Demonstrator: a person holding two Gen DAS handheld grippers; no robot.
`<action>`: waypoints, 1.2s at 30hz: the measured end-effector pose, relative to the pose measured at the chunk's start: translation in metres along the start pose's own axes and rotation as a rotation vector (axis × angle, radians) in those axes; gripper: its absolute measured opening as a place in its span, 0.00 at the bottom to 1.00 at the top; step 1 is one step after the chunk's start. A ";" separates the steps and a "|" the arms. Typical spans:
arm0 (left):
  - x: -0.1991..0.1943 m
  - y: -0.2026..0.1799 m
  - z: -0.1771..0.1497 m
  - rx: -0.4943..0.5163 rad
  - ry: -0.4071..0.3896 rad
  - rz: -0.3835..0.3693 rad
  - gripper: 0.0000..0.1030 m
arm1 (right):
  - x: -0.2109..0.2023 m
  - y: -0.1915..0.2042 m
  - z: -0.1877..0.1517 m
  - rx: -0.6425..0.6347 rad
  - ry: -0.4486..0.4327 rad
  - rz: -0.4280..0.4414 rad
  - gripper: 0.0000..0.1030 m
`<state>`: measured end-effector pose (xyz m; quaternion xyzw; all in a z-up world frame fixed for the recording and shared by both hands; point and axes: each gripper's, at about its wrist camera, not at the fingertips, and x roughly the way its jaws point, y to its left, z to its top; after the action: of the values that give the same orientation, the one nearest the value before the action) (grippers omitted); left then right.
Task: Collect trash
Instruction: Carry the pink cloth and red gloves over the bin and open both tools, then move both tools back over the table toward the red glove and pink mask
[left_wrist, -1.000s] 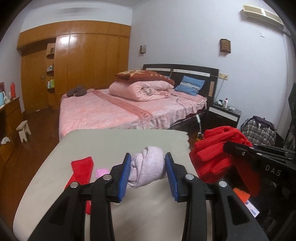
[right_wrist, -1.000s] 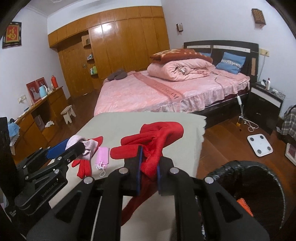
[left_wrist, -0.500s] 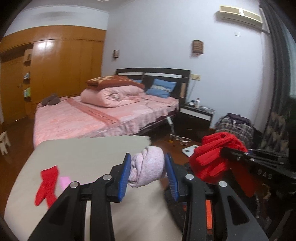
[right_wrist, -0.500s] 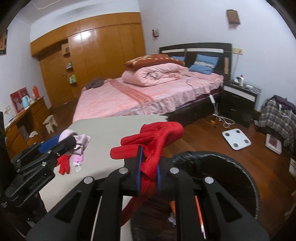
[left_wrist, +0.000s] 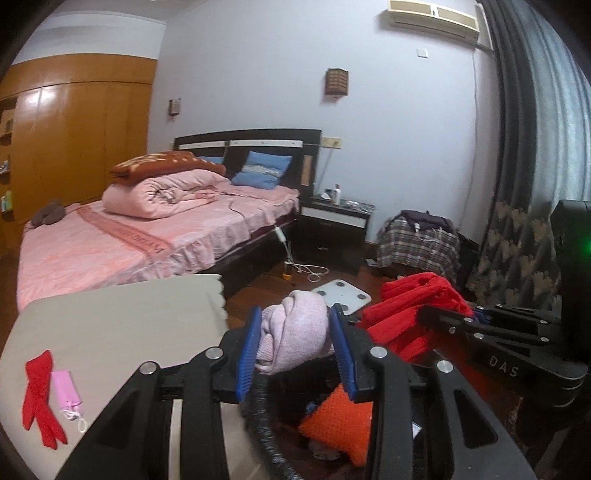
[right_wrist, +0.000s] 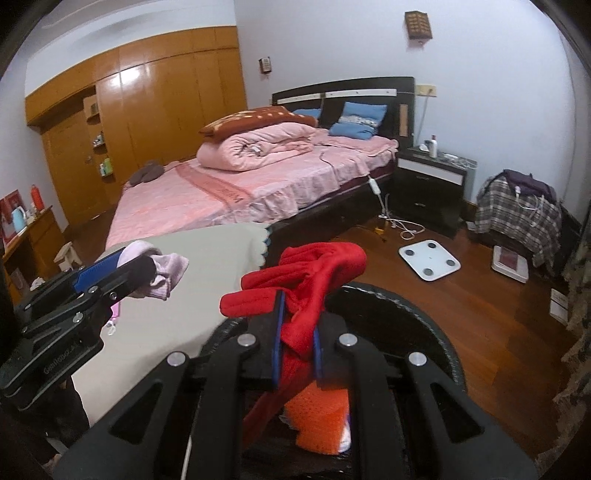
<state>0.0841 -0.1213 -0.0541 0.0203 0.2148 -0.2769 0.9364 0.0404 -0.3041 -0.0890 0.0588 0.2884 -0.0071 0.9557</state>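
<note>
Whereas earlier over table (left_wrist: 110, 325), both grippers now above bin (right_wrist: 424, 314), seemingly; fingers clamp pink cloth (left_wrist: 295, 339), red cloth (right_wrist: 314, 273).

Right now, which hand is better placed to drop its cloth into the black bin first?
Right. The right gripper holds the red knitted cloth over the round black bin; the left gripper's pink cloth sits at its rim.

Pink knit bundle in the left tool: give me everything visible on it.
The pale pink knitted fabric bundle looks soft and ribbed, rolled or folded into a rounded wad with layered edges showing at its lower left. The left tool clamps it between blue ridged pads, one pressing each side. It is held in the air above the near rim of the black round bin, touching only the pads. From the right wrist view, loose ends droop.
</note>
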 end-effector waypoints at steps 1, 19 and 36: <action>0.003 -0.003 0.000 0.004 0.004 -0.007 0.36 | -0.001 -0.004 -0.002 0.004 0.002 -0.008 0.11; 0.047 -0.048 -0.011 0.037 0.077 -0.139 0.44 | 0.008 -0.058 -0.029 0.061 0.068 -0.111 0.15; 0.002 0.025 -0.014 -0.019 0.029 0.056 0.84 | -0.005 -0.039 -0.024 0.057 0.009 -0.122 0.93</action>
<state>0.0931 -0.0993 -0.0696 0.0212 0.2306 -0.2483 0.9406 0.0211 -0.3405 -0.1107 0.0684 0.2955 -0.0732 0.9501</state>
